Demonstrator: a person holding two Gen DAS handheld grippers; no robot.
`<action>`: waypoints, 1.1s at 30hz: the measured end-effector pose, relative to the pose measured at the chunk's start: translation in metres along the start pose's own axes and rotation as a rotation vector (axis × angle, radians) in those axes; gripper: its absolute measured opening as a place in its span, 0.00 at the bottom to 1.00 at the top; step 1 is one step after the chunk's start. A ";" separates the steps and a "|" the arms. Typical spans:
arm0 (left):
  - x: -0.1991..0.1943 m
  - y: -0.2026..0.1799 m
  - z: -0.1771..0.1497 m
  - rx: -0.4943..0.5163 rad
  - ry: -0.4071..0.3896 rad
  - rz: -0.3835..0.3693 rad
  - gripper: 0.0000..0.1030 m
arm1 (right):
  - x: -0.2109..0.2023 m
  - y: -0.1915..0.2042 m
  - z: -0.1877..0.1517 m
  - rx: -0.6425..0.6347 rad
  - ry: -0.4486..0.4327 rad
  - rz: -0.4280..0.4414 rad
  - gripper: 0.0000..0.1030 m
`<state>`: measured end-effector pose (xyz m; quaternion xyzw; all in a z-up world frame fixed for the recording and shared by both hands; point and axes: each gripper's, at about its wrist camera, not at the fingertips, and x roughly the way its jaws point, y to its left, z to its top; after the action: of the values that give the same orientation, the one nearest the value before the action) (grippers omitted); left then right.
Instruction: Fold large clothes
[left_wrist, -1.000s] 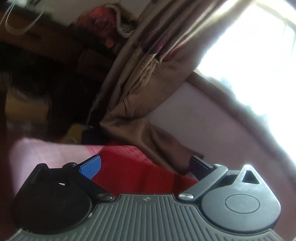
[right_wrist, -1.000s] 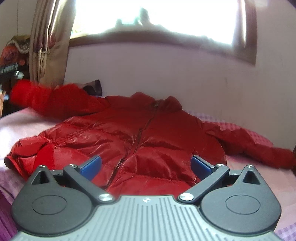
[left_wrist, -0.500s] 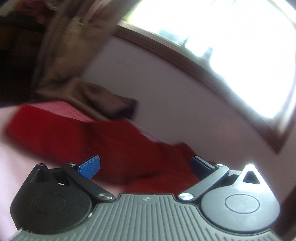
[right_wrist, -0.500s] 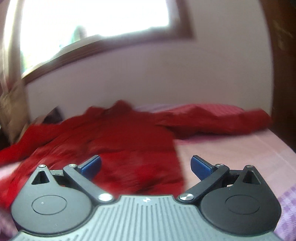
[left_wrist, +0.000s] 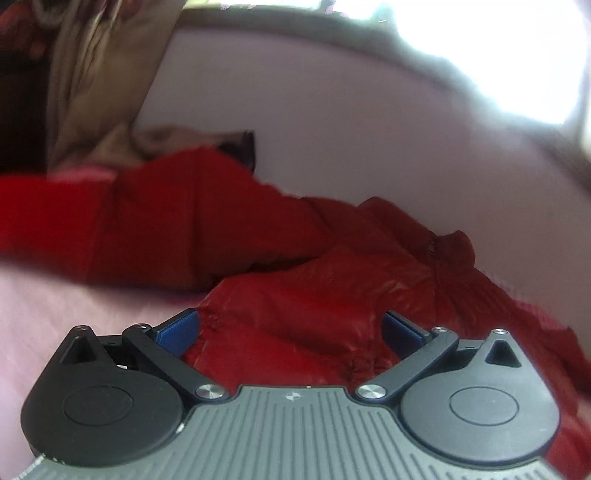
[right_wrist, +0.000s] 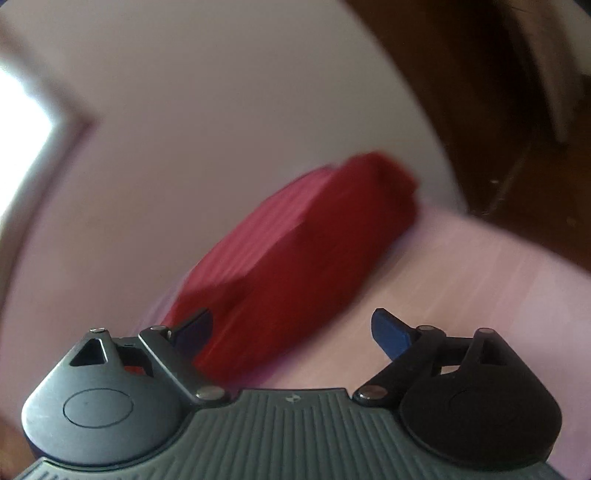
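Note:
A shiny red puffer jacket (left_wrist: 332, 280) lies spread on a pink bed (left_wrist: 55, 310). In the left wrist view its one sleeve (left_wrist: 129, 229) stretches to the left and its collar sits at the right. My left gripper (left_wrist: 290, 330) is open and empty, just above the jacket's body. In the right wrist view only the other sleeve (right_wrist: 303, 251) shows, blurred, lying on the pink sheet (right_wrist: 461, 280) by the wall. My right gripper (right_wrist: 293, 332) is open and empty, its left finger over the sleeve's near part.
A beige curtain (left_wrist: 96, 85) hangs at the left with its end bunched on the bed. A bright window (left_wrist: 498, 48) is set in the pale wall behind the bed. Dark wooden furniture (right_wrist: 517, 110) stands beyond the bed at the right.
Both grippers have swung sideways. The left view went from the curtain to the jacket's sleeve and body. The right view went from the whole jacket to its far sleeve. Both stayed open.

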<state>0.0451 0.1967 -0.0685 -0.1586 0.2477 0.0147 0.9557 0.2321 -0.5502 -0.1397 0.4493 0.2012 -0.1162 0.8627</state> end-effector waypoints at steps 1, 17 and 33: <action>0.004 0.003 0.000 -0.028 0.014 0.000 1.00 | 0.009 -0.007 0.008 0.024 -0.008 -0.022 0.91; 0.060 -0.040 -0.026 -0.135 0.012 0.091 1.00 | 0.082 -0.017 0.046 -0.105 -0.075 -0.130 0.32; 0.063 -0.046 -0.039 -0.263 -0.044 0.043 1.00 | -0.010 0.228 -0.057 -0.283 -0.024 0.640 0.17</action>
<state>0.0871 0.1379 -0.1172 -0.2766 0.2259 0.0709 0.9314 0.2959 -0.3738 0.0018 0.3641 0.0539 0.1838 0.9115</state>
